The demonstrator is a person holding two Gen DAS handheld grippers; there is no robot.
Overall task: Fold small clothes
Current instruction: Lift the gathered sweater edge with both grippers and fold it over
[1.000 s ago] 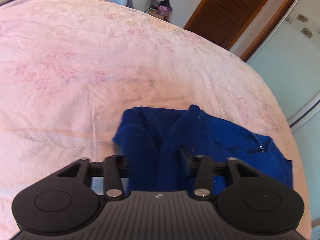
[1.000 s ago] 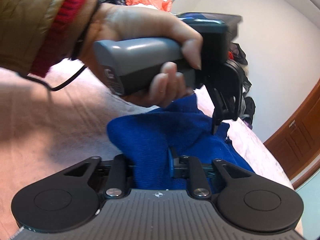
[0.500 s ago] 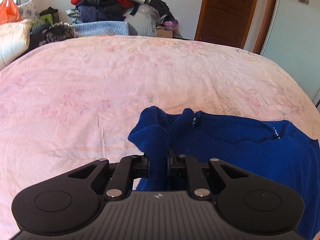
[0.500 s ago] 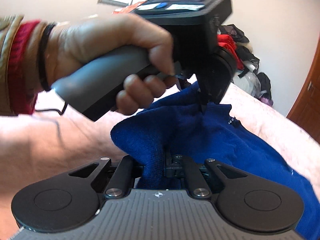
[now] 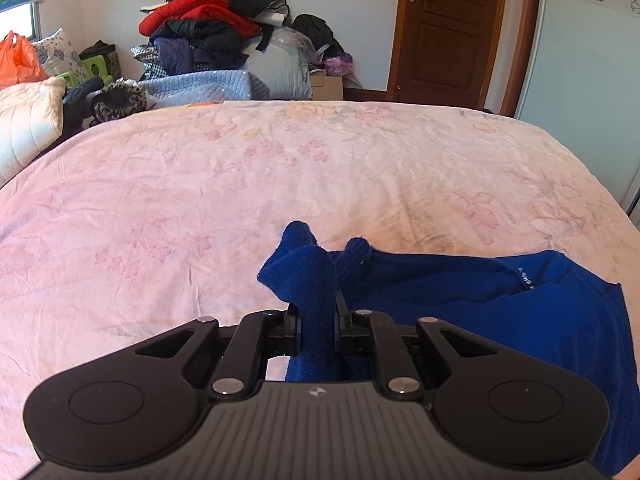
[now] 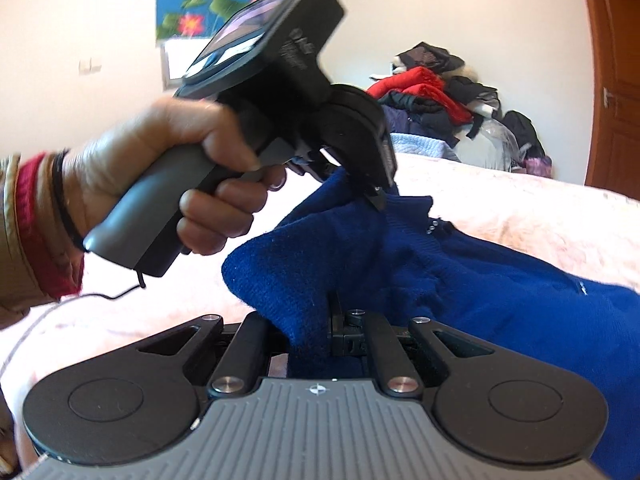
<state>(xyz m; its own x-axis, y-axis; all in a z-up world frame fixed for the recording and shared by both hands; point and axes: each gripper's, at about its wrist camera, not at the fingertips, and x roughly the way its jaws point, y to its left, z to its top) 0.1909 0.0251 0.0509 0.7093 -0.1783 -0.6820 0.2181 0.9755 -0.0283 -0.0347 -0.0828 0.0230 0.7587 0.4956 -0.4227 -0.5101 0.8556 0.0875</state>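
A dark blue knit garment [image 5: 500,300] lies on the pink flowered bedspread [image 5: 240,184]. My left gripper [image 5: 318,324] is shut on a bunched edge of the garment, which sticks up between the jaws. My right gripper [image 6: 316,332] is shut on another fold of the same garment [image 6: 460,280]. In the right wrist view the left gripper [image 6: 376,196] shows from the side, held in a hand, pinching the cloth and lifting it off the bed. The garment hangs between the two grippers and trails to the right.
A pile of clothes [image 5: 208,32] and a light blue quilt [image 5: 196,86] stand beyond the bed's far edge. A white pillow [image 5: 24,120] is at the far left. A wooden door [image 5: 448,28] is at the back right.
Both grippers have closed on the blue garment and lifted it. The views have tilted up, so the room behind the bed shows.
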